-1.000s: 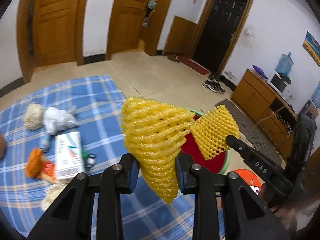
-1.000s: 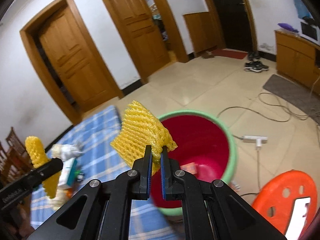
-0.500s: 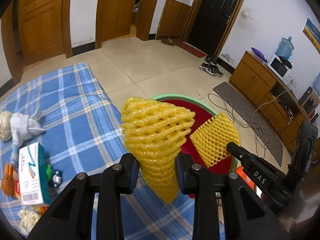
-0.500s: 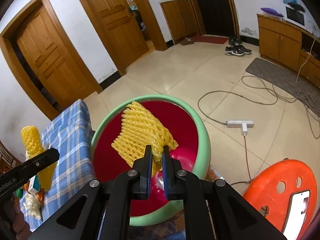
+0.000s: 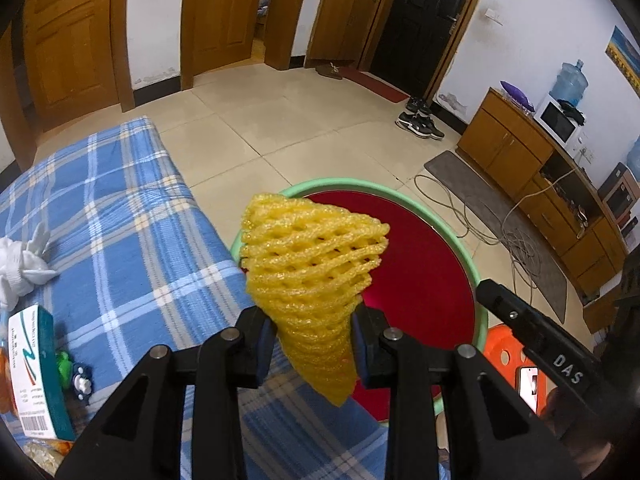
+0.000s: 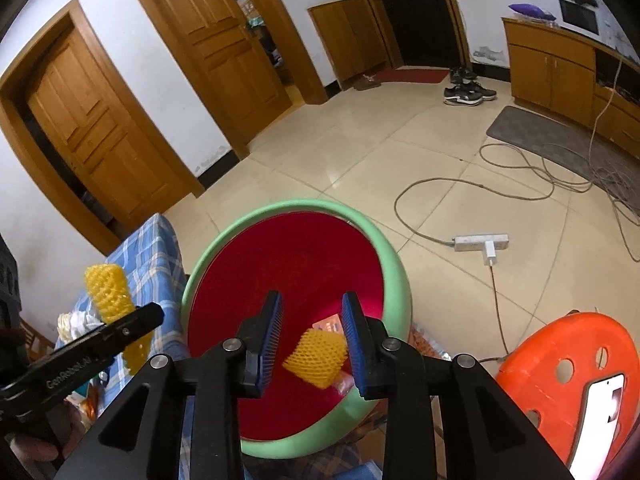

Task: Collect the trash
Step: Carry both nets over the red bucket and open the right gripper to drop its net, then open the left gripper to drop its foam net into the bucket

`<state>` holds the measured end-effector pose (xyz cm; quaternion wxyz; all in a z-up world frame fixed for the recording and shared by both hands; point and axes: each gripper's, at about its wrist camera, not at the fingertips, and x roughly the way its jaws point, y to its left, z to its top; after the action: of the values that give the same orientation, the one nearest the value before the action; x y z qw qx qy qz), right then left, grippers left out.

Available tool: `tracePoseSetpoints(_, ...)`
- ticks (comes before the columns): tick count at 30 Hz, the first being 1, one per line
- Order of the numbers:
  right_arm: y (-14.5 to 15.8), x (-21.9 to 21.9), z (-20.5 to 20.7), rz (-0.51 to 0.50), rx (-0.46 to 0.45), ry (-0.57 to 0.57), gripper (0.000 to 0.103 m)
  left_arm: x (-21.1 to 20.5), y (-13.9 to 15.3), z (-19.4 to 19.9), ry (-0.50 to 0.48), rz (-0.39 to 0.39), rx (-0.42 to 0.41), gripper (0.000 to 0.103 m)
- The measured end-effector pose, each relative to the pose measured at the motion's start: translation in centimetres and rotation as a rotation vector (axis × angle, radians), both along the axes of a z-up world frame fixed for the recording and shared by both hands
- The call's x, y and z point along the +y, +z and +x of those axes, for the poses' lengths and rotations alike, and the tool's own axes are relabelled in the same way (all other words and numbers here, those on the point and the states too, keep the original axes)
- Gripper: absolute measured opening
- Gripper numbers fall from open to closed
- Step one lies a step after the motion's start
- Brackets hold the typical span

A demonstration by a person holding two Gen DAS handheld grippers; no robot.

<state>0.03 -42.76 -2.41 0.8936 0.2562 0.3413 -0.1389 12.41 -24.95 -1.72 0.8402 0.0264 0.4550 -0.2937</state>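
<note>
Dropping net (image 6: 316,358) into bin (image 6: 396,276), my right tool (image 6: 312,334) released; left tool (image 5: 314,338) grasping second net (image 5: 312,276), needs bin next.

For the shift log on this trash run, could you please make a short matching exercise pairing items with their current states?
Column 1:
1 left gripper
2 right gripper
3 bin
4 box

Column 2:
A lying on the checked blanket
B open above the bin
C green rim, red inside
D shut on a yellow foam net

Pairs: 1-D, 2-B, 3-C, 4-A
</note>
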Motion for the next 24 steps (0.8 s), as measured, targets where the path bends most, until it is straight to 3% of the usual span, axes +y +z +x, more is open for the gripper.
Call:
tracePoseSetpoints(1,0.1,-0.1,-0.2,0.001,-0.004,-0.006,0.031,-0.3,0.1,0.0,-0.008,-0.001,-0.001,0.032)
tracePoseSetpoints(6,0.5,-0.3,-0.8,0.002,-0.014,-0.020,0.032,-0.9,0.2,-0.2,-0.005,0.004,-0.011,0.058)
tracePoseSetpoints(8,0.7,-0.3,-1.0,0.002,-0.015,-0.020,0.032,-0.9,0.4,-0.3,0.003,-0.001,-0.015,0.061)
tracePoseSetpoints(12,1.1,-0.2,-1.4,0.004,-0.017,-0.021,0.043,-0.7,0.8,-0.8,0.013,-0.002,-0.017,0.061)
tracePoseSetpoints(24,2.4,2.6,-2.5,0.011,-0.047,0.055,0.050,4.5,2.7,-3.6,0.124,-0.015,-0.041,0.062)
